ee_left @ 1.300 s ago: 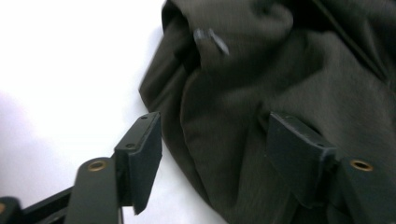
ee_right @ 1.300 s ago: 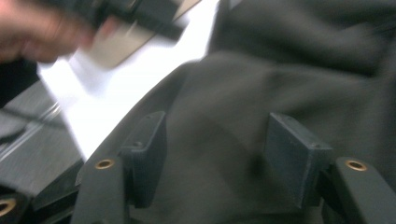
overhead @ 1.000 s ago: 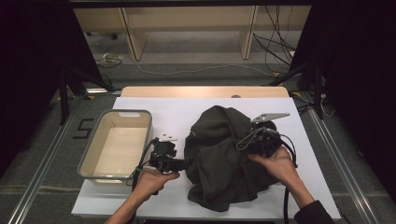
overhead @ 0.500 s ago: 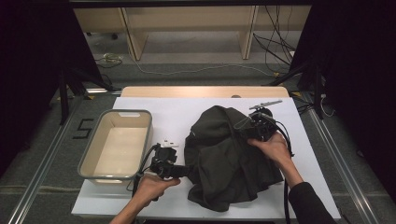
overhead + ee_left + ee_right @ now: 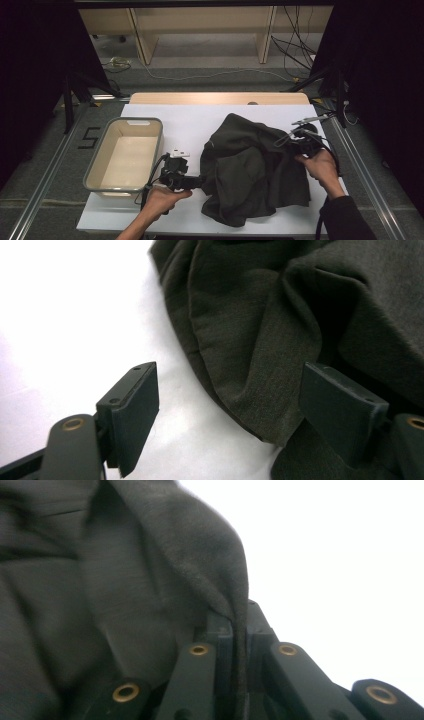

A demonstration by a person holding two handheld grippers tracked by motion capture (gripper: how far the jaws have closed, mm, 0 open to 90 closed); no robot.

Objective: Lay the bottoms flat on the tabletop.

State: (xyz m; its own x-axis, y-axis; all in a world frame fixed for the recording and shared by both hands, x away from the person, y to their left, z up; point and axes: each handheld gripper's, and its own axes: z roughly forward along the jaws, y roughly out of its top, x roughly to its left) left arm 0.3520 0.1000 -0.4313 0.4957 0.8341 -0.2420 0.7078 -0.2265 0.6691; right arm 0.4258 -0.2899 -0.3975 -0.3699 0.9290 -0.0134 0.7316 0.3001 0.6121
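2 claws flank the dark garment (image 5: 252,167): right claw (image 5: 239,645) clenched on its edge (having just closed), left claw (image 5: 230,410) released beside its hem.

The high view looks forward and down over my table (image 5: 150,112) from above. My left gripper view and right gripper view sit close along their jaws; all three share the dark cloth (image 5: 250,165) (image 5: 280,315) (image 5: 100,580).

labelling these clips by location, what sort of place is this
Probably a lab or workshop recording station, not a home: a white table framed by metal rails, black curtains at the sides, and loose cables on the floor beyond it.
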